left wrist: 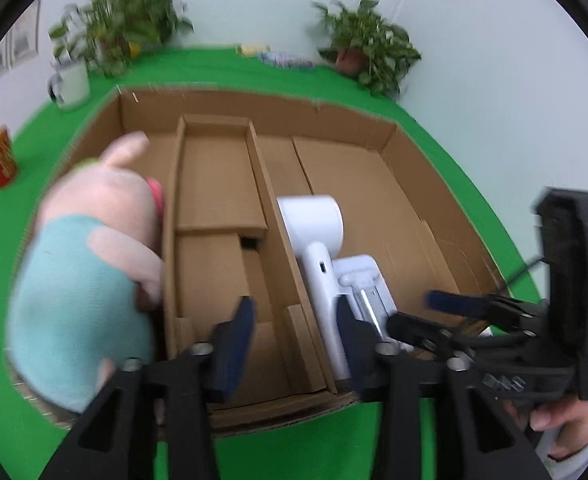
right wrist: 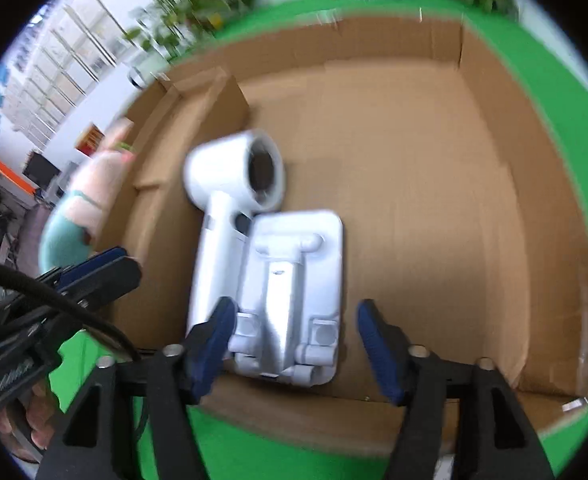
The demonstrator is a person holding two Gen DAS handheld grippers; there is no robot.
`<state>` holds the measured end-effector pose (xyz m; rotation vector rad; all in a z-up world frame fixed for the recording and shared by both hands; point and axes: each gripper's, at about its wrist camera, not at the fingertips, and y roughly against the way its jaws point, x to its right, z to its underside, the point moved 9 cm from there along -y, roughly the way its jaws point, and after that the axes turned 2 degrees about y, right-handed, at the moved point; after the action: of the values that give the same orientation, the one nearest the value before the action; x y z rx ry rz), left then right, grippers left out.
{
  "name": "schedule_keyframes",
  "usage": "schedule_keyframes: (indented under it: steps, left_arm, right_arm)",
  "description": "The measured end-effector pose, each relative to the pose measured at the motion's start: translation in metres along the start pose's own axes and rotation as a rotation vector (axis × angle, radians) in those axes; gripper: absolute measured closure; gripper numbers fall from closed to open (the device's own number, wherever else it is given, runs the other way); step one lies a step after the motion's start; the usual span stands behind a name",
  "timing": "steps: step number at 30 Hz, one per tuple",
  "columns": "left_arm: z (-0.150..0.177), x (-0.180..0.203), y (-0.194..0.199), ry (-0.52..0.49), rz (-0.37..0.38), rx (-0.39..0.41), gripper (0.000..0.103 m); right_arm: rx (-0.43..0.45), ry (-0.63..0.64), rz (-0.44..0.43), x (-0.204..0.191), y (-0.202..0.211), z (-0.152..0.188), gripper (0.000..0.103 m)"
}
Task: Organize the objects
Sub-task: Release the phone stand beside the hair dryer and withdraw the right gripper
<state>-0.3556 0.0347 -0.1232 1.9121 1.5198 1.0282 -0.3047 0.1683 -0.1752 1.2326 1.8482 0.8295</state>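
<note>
Green tabletop (left wrist: 333, 76) holds open cardboard box (left wrist: 357, 128) with dividers. White hair dryer (right wrist: 218, 216) and white folding stand (right wrist: 294, 292) lie touching in right compartment. Plush pig (left wrist: 90, 248) sits in left compartment. Left gripper (left wrist: 294, 336) open, empty. Right gripper (right wrist: 294, 340) open, astride stand, pads clear.

box (left wrist: 218, 184): matt brown corrugated cardboard
pig toy (left wrist: 82, 272): soft plush cloth
hair dryer (right wrist: 230, 208): smooth white plastic
stand (right wrist: 294, 292): glossy white plastic
table cover (left wrist: 325, 448): matt green
</note>
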Motion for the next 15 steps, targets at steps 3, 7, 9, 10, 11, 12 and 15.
schedule_keyframes:
  steps: [3, 7, 9, 10, 11, 12, 15]
  left_arm:
    - [-0.004, 0.0, 0.031, -0.035, -0.113, 0.152, 0.017]
    - [0.003, 0.007, 0.066, -0.09, -0.2, 0.304, 0.001]
    - [0.012, 0.009, 0.075, -0.093, -0.231, 0.334, 0.001]
    - [0.016, 0.008, 0.077, -0.086, -0.24, 0.333, 0.001]
    - [0.024, 0.007, 0.079, -0.071, -0.248, 0.33, 0.001]
    - [0.029, 0.006, 0.08, -0.061, -0.254, 0.33, 0.001]
    - [0.046, 0.003, 0.092, -0.047, -0.263, 0.34, 0.001]
  right_arm:
    - [0.141, 0.046, 0.127, 0.002, 0.028, 0.008, 0.018]
    - [0.318, 0.096, 0.284, -0.003, 0.065, 0.032, 0.016]
    - [0.424, 0.117, 0.326, -0.008, 0.081, 0.04, 0.016]
    - [0.456, 0.12, 0.326, -0.01, 0.087, 0.043, 0.016]
    - [0.491, 0.12, 0.321, -0.013, 0.093, 0.049, 0.016]
    - [0.513, 0.119, 0.312, -0.017, 0.097, 0.051, 0.015]
    - [0.558, 0.135, 0.292, -0.024, 0.106, 0.059, 0.015]
